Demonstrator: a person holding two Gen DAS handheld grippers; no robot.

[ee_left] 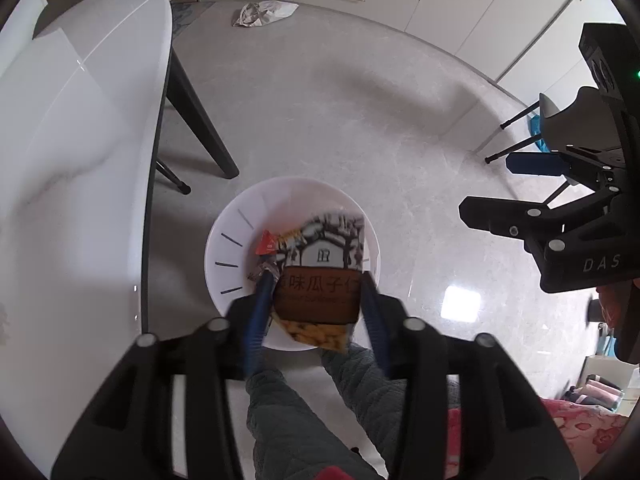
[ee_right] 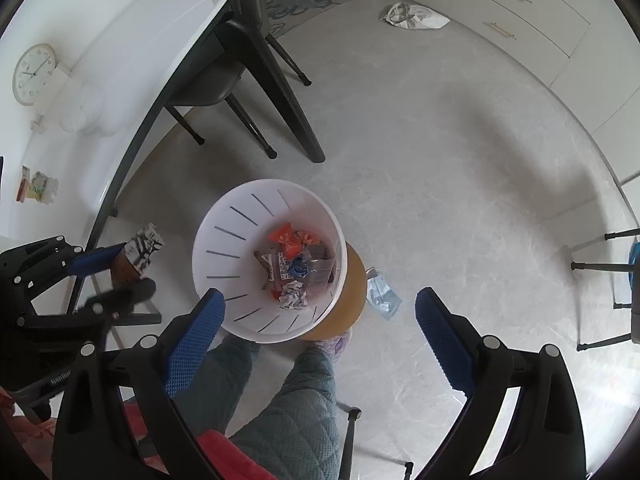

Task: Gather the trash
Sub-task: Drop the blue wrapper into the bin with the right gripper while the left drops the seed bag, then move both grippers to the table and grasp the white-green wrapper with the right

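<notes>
My left gripper (ee_left: 316,280) points down over a white slotted bin (ee_left: 240,208) and holds a brown and black snack packet (ee_left: 320,272) by its two side edges between the blue pads. In the right wrist view the packet (ee_right: 138,254) hangs just left of the bin (ee_right: 224,240), off its rim. The bin holds several wrappers, among them an orange wrapper (ee_right: 286,236) and a crumpled paper ball (ee_right: 294,296). My right gripper (ee_right: 320,296) hangs wide open and empty above the bin's near right side. A pale blue face mask (ee_right: 382,292) lies on the floor right of the bin.
The bin stands on a round wooden stool (ee_right: 354,300). A white table (ee_right: 120,60) with dark legs and a chair lies to the left. A white bag (ee_right: 412,16) lies on the floor by the far cabinets. The person's quilted trouser legs (ee_right: 296,400) are below.
</notes>
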